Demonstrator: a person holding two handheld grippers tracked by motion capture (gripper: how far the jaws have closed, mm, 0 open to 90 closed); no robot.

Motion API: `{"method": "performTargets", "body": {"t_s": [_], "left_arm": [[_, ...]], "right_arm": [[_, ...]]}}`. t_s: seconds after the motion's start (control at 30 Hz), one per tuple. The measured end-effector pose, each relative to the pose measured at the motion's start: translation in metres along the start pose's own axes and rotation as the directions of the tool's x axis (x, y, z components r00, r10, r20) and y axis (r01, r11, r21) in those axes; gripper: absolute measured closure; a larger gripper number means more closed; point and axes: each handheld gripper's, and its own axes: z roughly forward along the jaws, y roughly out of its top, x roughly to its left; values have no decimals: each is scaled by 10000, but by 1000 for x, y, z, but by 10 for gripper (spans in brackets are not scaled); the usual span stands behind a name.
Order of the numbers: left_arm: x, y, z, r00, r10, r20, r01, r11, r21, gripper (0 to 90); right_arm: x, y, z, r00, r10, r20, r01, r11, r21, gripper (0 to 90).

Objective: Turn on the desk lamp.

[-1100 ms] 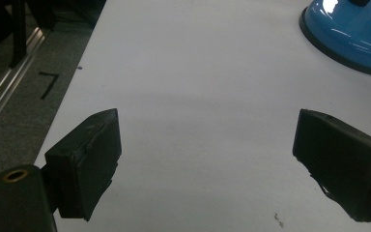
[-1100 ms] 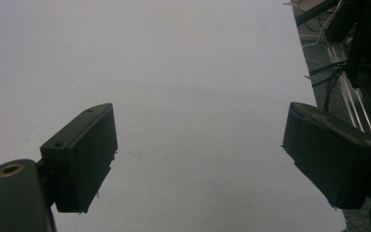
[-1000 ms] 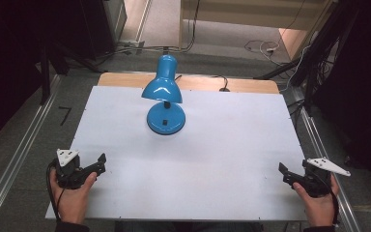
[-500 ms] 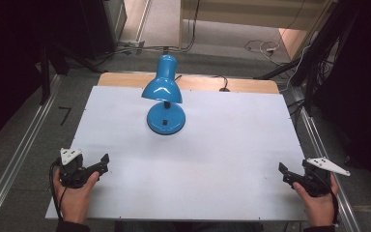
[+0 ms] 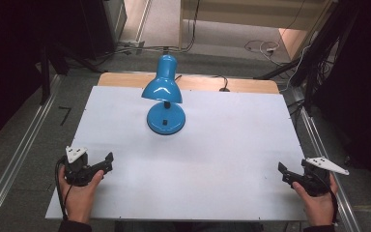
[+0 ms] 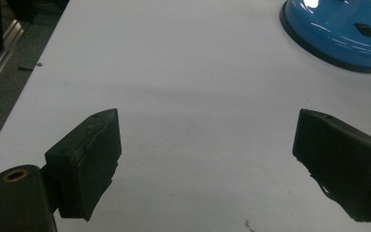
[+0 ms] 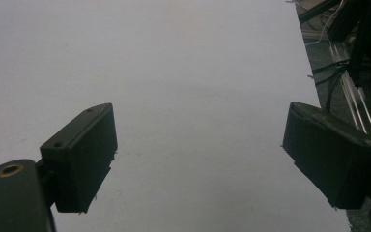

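Note:
A blue desk lamp (image 5: 164, 99) stands on the far middle of the white table (image 5: 222, 145), its shade tipped forward over its round base (image 6: 335, 34). My left gripper (image 5: 107, 162) rests at the near left of the table, held in a hand, jaws wide apart with nothing between them; in the left gripper view the left gripper (image 6: 205, 164) points toward the lamp base at upper right. My right gripper (image 5: 282, 171) sits at the near right edge, also open and empty. In the right gripper view, bare table lies between the right gripper's (image 7: 198, 159) jaws.
A wooden strip (image 5: 198, 82) runs along the table's far edge, with the lamp's cable (image 5: 222, 82) trailing over it. Metal rails (image 5: 14, 159) flank both sides. Cables (image 7: 338, 72) and dark stands lie on the floor beyond the right edge.
The left hand and gripper have slid slightly toward the near edge and a little right. The right gripper and the lamp have stayed put.

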Motion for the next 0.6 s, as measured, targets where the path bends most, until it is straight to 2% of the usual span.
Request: {"method": "performTargets", "body": {"t_s": [0.23, 0.6], "left_arm": [[-7, 2, 0, 9997, 88, 210, -86, 9999, -68, 102], [-11, 8, 3, 9990, -157, 417, 174, 9990, -410, 117]], "right_arm": [[2, 0, -2, 10000, 7, 58, -7, 10000, -65, 108], [1, 0, -1, 10000, 31, 61, -30, 10000, -44, 108]]}}
